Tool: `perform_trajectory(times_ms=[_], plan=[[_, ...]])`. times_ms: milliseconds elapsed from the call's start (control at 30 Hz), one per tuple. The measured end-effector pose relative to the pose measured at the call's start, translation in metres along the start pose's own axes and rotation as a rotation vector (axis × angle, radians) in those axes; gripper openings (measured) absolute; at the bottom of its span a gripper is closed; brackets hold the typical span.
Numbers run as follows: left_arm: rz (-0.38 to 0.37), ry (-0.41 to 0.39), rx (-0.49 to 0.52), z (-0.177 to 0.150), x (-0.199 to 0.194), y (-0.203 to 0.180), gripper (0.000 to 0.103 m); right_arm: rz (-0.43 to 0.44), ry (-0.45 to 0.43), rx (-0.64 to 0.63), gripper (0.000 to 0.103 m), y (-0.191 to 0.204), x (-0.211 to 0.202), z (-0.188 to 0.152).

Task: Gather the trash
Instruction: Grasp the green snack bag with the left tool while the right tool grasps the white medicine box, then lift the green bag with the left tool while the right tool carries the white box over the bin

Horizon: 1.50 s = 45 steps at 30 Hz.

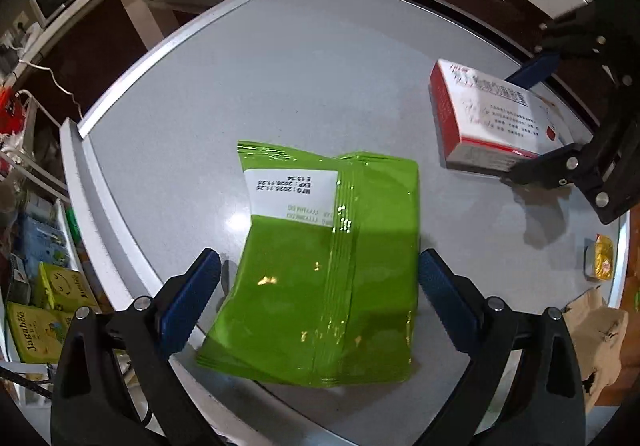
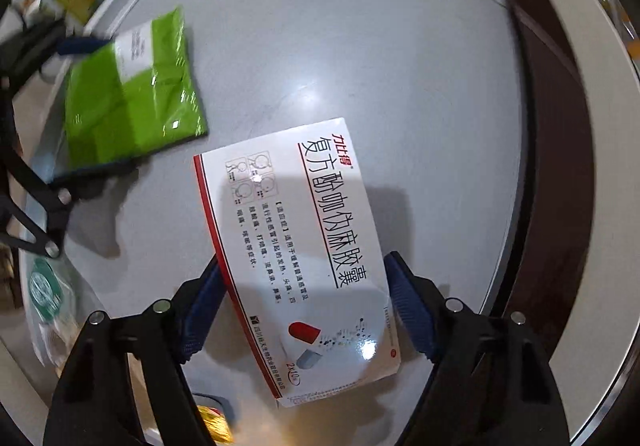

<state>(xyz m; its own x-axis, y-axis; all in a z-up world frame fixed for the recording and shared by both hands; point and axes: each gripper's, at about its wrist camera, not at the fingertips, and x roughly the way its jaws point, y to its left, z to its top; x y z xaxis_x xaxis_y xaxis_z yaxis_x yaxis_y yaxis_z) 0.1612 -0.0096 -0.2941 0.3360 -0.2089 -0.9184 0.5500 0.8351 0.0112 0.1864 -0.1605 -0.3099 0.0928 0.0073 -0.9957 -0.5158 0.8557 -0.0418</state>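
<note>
A green snack bag [image 1: 320, 266] lies flat on the grey table [image 1: 280, 85]. My left gripper [image 1: 318, 286] is open, its blue pads either side of the bag's near half. A white and red medicine box [image 2: 304, 258] lies to the right. My right gripper [image 2: 304, 302] is open, its pads straddling the box's near end, the left pad close to the box edge. The box [image 1: 488, 117] and right gripper [image 1: 524, 117] also show in the left wrist view. The bag [image 2: 132, 93] and left gripper [image 2: 92, 101] show in the right wrist view.
A small yellow sachet [image 1: 602, 260] and crumpled brown paper [image 1: 596, 330] lie at the table's right edge. A green-labelled wrapper [image 2: 44, 290] lies at the near left edge. Yellow snack boxes [image 1: 36, 330] stand on shelves to the left. A white counter runs behind the table.
</note>
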Motion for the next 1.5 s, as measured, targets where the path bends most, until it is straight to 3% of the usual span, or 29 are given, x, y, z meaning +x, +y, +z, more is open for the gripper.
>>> perform_trajectory(times_ms=[200, 500, 600, 833, 1100, 1500], plan=[[-0.04, 0.01, -0.032, 0.008, -0.006, 0.021, 0.079, 0.006, -0.069, 0.089, 0.076, -0.008, -0.013, -0.018], [-0.035, -0.056, -0.07, 0.006, -0.037, 0.018, 0.077, 0.025, -0.182, 0.194, 0.076, -0.018, -0.054, -0.038], [-0.012, -0.097, -0.081, 0.0, -0.062, 0.014, 0.077, 0.026, -0.226, 0.22, 0.076, -0.005, -0.064, -0.035], [0.032, -0.229, -0.155, 0.0, -0.118, 0.018, 0.077, 0.03, -0.357, 0.269, 0.075, -0.018, -0.116, -0.056], [0.09, -0.379, -0.234, 0.005, -0.174, 0.011, 0.077, 0.059, -0.575, 0.341, 0.075, -0.006, -0.18, -0.089], [0.15, -0.512, -0.261, -0.031, -0.249, -0.037, 0.077, 0.068, -0.716, 0.318, 0.075, 0.022, -0.236, -0.149]])
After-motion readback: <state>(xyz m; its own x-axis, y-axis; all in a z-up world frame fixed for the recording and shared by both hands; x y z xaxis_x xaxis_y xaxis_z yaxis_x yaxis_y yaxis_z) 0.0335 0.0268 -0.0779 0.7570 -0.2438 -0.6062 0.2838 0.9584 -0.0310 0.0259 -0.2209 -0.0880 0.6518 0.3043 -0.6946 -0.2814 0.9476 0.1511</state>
